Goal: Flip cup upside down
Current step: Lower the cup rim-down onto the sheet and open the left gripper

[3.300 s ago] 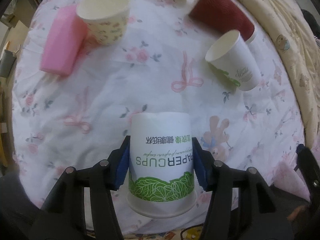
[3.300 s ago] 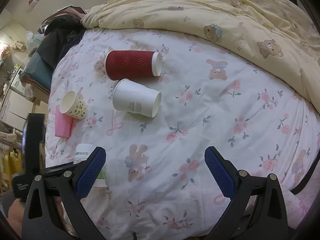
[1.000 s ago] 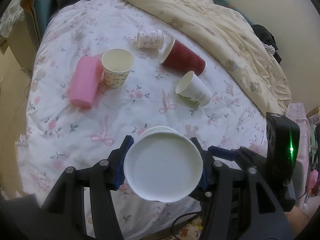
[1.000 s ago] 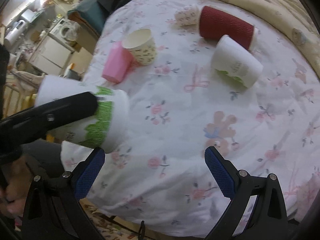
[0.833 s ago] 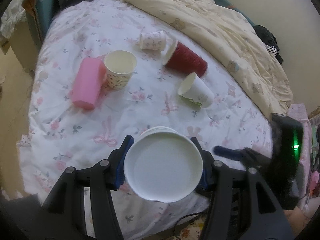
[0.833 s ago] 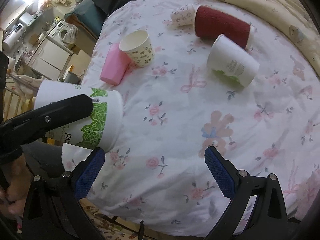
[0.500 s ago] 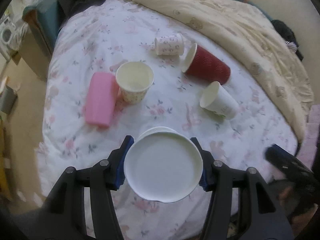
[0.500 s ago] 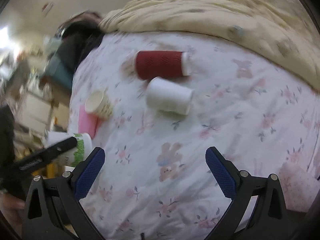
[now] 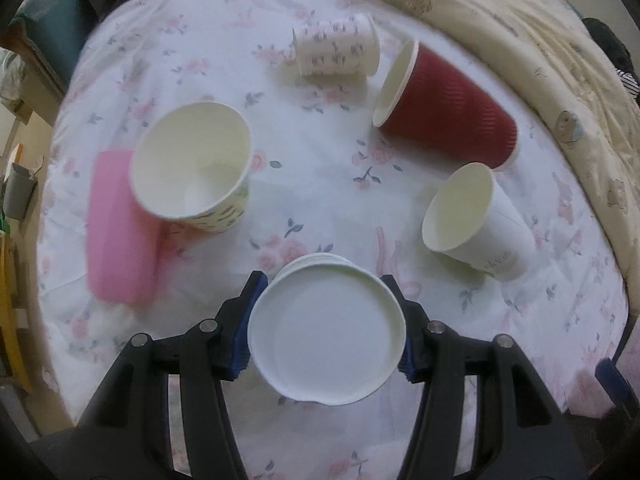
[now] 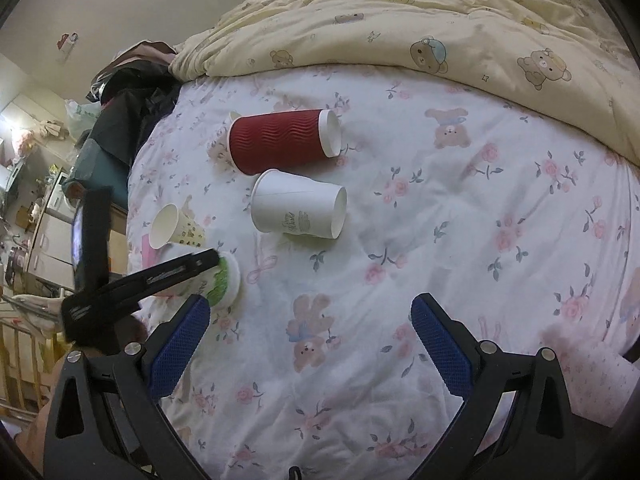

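My left gripper (image 9: pixel 326 330) is shut on a white paper cup (image 9: pixel 325 338) with a green leaf band. The cup's flat base faces the left wrist camera and its mouth points down toward the floral sheet (image 9: pixel 316 184). In the right wrist view the same cup (image 10: pixel 224 278) is held low over the sheet by the left gripper (image 10: pixel 208 264) at the bed's left edge. My right gripper (image 10: pixel 310 340) is open and empty above the sheet, to the right of the held cup.
A yellow-patterned cup (image 9: pixel 192 168) stands upright beside a pink block (image 9: pixel 118 232). A plain white cup (image 9: pixel 476 220), a red ribbed cup (image 9: pixel 444 108) and a small printed cup (image 9: pixel 336 50) lie on their sides. A cream quilt (image 10: pixel 420 16) covers the far bed.
The left gripper has carried the inverted cup down and forward toward the sheet, nearer the other cups. The right gripper has swung away to the right and stays open.
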A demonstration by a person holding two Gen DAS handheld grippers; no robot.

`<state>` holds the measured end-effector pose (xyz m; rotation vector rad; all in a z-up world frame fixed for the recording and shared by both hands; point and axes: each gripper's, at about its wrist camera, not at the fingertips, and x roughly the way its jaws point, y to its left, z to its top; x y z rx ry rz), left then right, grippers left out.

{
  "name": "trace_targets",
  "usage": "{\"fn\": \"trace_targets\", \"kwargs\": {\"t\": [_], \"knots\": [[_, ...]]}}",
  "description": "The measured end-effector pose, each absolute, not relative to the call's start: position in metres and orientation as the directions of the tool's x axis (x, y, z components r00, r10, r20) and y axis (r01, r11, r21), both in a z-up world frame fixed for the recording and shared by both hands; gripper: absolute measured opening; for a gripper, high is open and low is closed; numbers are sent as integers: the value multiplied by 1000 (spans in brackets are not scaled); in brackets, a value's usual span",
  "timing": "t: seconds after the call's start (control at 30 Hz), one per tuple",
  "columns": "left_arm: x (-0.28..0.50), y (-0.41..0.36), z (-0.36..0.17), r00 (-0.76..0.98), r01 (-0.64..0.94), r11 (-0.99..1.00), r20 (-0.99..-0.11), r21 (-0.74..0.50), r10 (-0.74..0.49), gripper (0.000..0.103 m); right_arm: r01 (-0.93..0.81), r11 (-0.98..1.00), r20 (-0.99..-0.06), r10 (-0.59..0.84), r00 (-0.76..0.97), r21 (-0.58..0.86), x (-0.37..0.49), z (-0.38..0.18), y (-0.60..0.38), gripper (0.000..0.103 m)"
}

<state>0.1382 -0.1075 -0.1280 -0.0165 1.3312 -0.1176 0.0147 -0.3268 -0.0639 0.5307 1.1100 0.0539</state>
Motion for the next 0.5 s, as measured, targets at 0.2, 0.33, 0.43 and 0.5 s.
{"fn": "trace_targets", "kwargs": {"t": [0.2,0.33,0.43,0.5], "knots": [[144,-113,-143,231,87,995,-970,-58,-77,54,214,881,-848,300,437,422,18,-67,-325,103],[145,-116,-142,236,99,994,-970,-44,-67,57,211,874,-839,312,446,437,18,-65,-325,103],[144,-120,-139,264,126,992,-964,-12,-45,62,209,875,-838,313,447,437,18,-64,-324,103],[141,-124,-137,292,146,989,-956,33,-11,81,213,873,-840,313,444,438,18,-65,-325,103]]}}
